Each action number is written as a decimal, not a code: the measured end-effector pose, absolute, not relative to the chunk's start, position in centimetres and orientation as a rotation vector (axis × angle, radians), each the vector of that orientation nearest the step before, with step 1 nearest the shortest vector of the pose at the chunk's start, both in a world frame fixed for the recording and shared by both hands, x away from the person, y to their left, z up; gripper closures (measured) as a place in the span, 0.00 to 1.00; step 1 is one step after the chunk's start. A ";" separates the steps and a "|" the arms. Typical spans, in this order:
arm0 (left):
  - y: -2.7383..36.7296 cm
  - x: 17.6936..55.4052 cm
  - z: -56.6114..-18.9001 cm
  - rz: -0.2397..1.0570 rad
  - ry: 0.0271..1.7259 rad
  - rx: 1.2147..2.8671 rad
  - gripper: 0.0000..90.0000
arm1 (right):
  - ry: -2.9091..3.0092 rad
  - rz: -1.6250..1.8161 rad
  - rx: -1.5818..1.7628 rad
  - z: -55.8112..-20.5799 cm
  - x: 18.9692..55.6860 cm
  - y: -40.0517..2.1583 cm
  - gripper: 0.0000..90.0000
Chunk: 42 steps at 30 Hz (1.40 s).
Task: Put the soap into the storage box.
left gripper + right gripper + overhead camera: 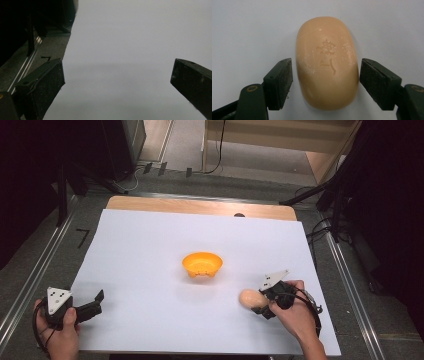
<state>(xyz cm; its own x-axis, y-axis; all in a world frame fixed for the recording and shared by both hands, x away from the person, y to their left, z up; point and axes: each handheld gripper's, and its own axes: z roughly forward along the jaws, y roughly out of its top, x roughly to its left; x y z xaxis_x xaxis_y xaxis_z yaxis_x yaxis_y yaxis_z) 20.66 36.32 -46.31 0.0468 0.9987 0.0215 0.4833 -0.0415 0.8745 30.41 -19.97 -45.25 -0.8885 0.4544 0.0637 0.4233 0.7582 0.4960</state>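
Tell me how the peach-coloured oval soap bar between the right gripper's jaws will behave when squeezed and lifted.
The peach-coloured oval soap bar looks solid, so it is probably stiff rather than floppy. Its smooth, rounded sides may let it slip or twist out between the right gripper jaws. It lies flat on the white sheet, so rolling seems unlikely.

Each hand holds a black gripper with two blocky jaws; the left gripper (95,301) carries a grey three-cornered plate dotted with small dark holes, and the right gripper (261,306) bears the same kind of plate, tilted; thin black cables loop from both bodies round the wrists; no sleeves cover the forearms in the high view; up close, the right gripper's pads (279,83) are flat, matt, dusted with pale specks, each set on a dark arm with a brass-ringed screw; the left gripper's pads (47,85) look equally scuffed and grainy.
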 end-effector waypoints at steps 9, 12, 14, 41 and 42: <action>36.3 20.7 -46.3 0.917 1.522 1.625 0.00 | 2.923 0.711 0.700 -45.9 31.1 -18.8 0.33; 36.3 20.7 -46.3 0.919 1.520 1.626 0.00 | 2.912 0.703 0.683 -45.9 31.1 -18.7 0.35; 36.3 20.7 -46.3 0.919 1.520 1.623 0.00 | 2.916 0.698 0.681 -45.9 31.2 -18.7 0.36; 36.3 20.8 -46.3 0.908 1.516 1.635 0.00 | 2.898 0.679 0.628 -45.3 31.2 -18.5 0.37; 36.3 20.8 -46.3 0.907 1.516 1.632 0.00 | 2.894 0.692 0.613 -44.9 31.4 -18.6 0.37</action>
